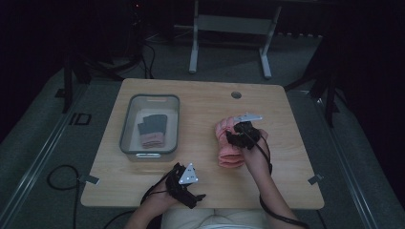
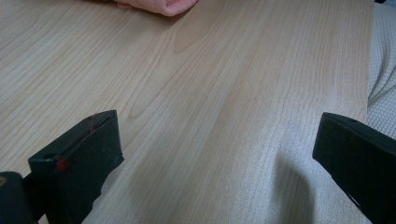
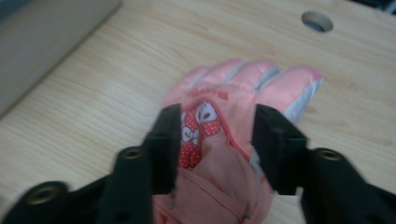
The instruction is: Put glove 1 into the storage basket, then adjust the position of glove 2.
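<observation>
A pink child's glove (image 1: 228, 148) with a red polka-dot cartoon patch lies flat on the wooden table (image 1: 200, 105), right of centre. In the right gripper view the glove (image 3: 243, 88) points its fingers away from me. My right gripper (image 1: 237, 133) (image 3: 215, 126) sits over the glove's back with one jaw on each side of the patch; the jaws stand apart and do not pinch the fabric. My left gripper (image 1: 193, 186) (image 2: 219, 154) rests near the table's front edge, wide open over bare wood. The glove's cuff (image 2: 159, 4) lies far ahead of it.
A clear grey-rimmed bin (image 1: 125, 131) stands at the left and holds a folded dark grey and pink glove (image 1: 153, 129). Its wall (image 3: 46, 37) is left of my right gripper. A round cable hole (image 1: 236, 94) (image 3: 317, 21) lies near the far edge.
</observation>
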`<state>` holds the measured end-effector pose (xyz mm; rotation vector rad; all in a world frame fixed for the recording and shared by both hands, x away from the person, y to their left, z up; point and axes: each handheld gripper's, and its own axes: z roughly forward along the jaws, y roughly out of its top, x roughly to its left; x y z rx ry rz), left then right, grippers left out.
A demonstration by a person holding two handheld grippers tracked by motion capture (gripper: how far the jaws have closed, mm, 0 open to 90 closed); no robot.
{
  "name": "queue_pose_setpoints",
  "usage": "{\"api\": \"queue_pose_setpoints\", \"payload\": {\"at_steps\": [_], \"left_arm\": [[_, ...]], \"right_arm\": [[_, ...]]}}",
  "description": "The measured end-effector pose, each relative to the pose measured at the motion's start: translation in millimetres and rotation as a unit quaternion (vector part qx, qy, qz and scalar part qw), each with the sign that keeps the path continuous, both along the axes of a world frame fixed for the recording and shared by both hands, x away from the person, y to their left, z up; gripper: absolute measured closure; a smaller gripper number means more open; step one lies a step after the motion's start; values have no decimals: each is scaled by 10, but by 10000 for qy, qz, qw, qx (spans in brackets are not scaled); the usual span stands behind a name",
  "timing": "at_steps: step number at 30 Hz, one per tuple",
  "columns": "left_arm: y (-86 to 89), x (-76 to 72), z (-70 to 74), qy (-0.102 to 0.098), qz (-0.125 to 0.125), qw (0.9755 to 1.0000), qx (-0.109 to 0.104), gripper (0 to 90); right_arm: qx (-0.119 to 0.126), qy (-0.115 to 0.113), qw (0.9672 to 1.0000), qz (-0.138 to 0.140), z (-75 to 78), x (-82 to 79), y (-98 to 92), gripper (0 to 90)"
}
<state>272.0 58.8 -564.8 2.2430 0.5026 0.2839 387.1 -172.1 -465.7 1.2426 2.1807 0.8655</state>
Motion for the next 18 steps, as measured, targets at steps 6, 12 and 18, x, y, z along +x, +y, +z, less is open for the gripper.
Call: {"api": "queue_pose_setpoints", "payload": {"at_steps": [6, 12, 18], "left_arm": [[2, 2, 0, 29, 13, 10000, -1, 7], [10, -7, 34, -13, 57, 9998, -170, 7], [12, -6, 16, -23, 41, 9999, -123, 8]], "right_arm": [[423, -28, 9991, 102, 99, -17, -126, 251], [902, 75, 9954, 318, 156, -21, -270, 128], [1246, -426, 9890, 679, 241, -56, -499, 186]]}}
